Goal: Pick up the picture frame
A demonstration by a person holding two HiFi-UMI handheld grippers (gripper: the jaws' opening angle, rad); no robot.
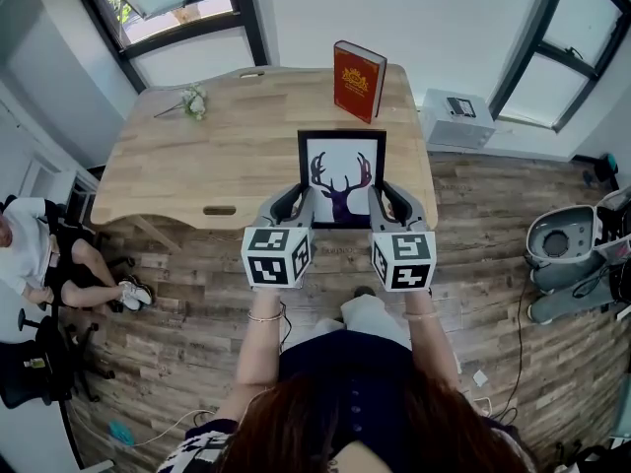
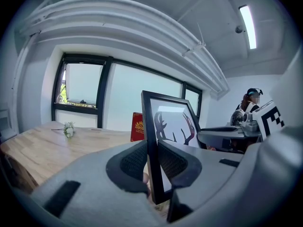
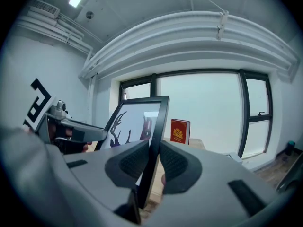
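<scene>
Upright picture frame (image 1: pixel 341 178); long axis seemingly vertical

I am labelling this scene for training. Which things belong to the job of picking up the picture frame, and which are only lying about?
In the job: picture frame; left gripper and right gripper, each shut on one side edge.
Lying about: red book, small flowers, both on the table.

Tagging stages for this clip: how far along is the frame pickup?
Done: the left gripper and right gripper are each shut on a side edge of the picture frame. In hand: the frame is held tilted up between them, over the near edge of the table. I can't tell whether its bottom is clear of the wood. Left: lift it plainly clear.
</scene>
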